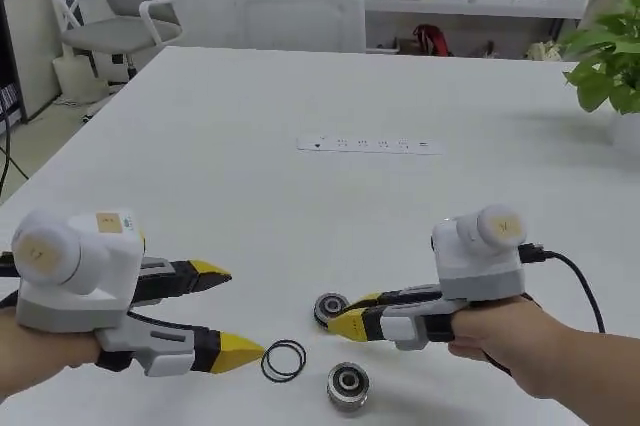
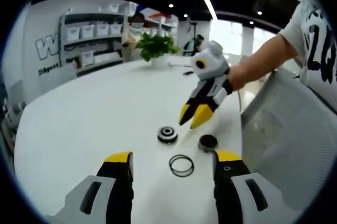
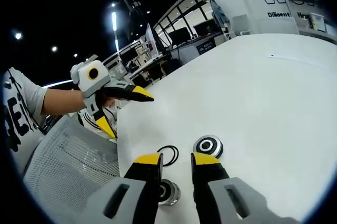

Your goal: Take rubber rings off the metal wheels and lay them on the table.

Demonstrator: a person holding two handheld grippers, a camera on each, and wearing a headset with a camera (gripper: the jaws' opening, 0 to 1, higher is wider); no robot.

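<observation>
Head view first: the left tongs (image 1: 228, 310) sit low on the left, spread wide and empty. Two loose rings (image 1: 284, 360) lie flat on the tabletop (image 1: 300, 96) just off their lower tip. The right tongs (image 1: 336, 324) point in from the opposite side, nearly pressed together and pinching nothing. The far wheel (image 1: 330, 307) is right at their tips, and the near wheel (image 1: 347, 386) sits just this side of them. Over to the left gripper view: the rings (image 2: 181, 175) lie dead ahead between the spread tips, both wheels are beyond them, and the far wheel (image 2: 167, 134) is just beside the right tongs (image 2: 192, 120). Now the right gripper view: its own tips (image 3: 177, 160) leave a narrow gap. The far wheel (image 3: 208, 145) lies just ahead and slightly right of their line, and the near wheel (image 3: 167, 192) shows low through the gap. So the right tongs are plainly nearer the far wheel. I judge they need a small swing right and a wider spread to straddle it. I can't tell whether either wheel has rubber on it.
</observation>
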